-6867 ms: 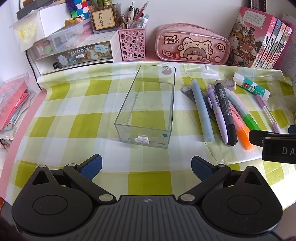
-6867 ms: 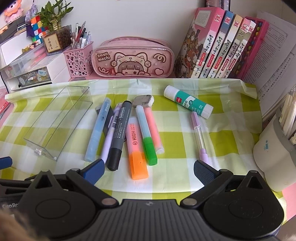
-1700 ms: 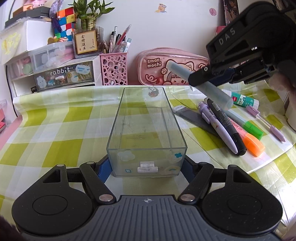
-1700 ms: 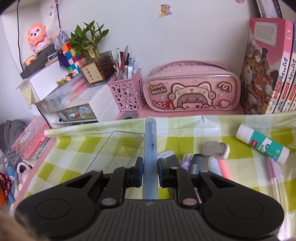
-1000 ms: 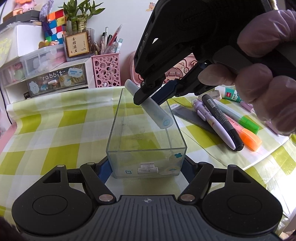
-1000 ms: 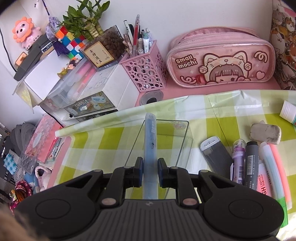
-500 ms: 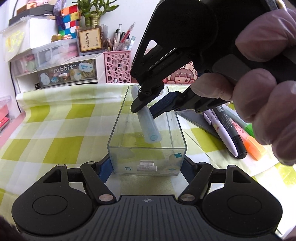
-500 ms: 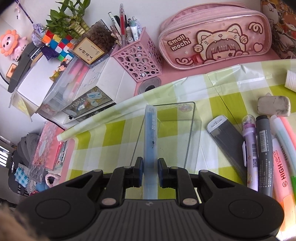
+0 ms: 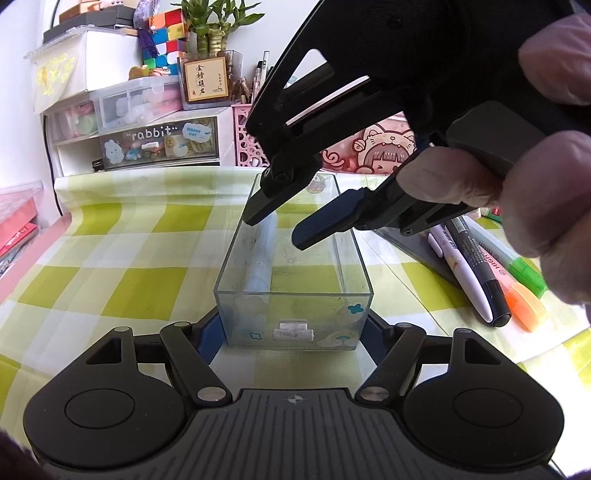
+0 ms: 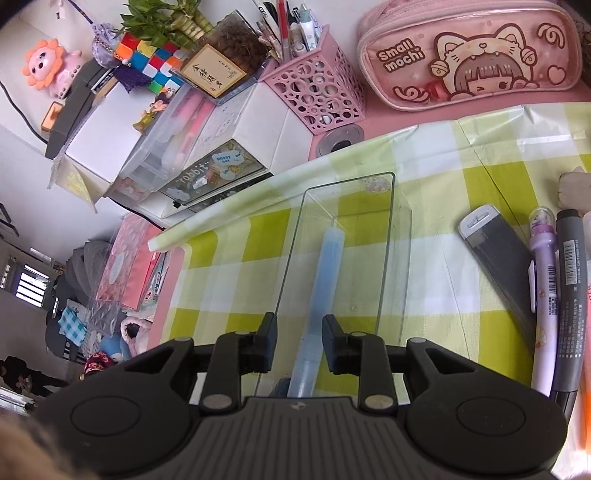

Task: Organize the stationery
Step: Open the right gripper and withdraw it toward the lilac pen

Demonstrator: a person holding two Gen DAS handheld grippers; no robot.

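Now my left gripper (image 9: 293, 334) clamps the clear rectangular plastic box (image 9: 349, 254); my right gripper (image 10: 299, 343), jaws just opening, has released the pale-blue pen (image 10: 327, 280) inside.

Brightness: both views bright, even daylight on the checked tablecloth (image 9: 122, 236).
Source: cannot tell; the white wall (image 10: 369, 7) beyond the fingers is nearly washed out.
Shadows: soft, faint, under the clear box (image 9: 295, 295) between the left fingers.
Glare: pale sheen on the box walls and on the pink pencil case (image 10: 469, 55).
Blur: gloved hand (image 9: 535, 184), close above the left fingers, soft.
Distortion: strong fisheye bowing, dark corners.
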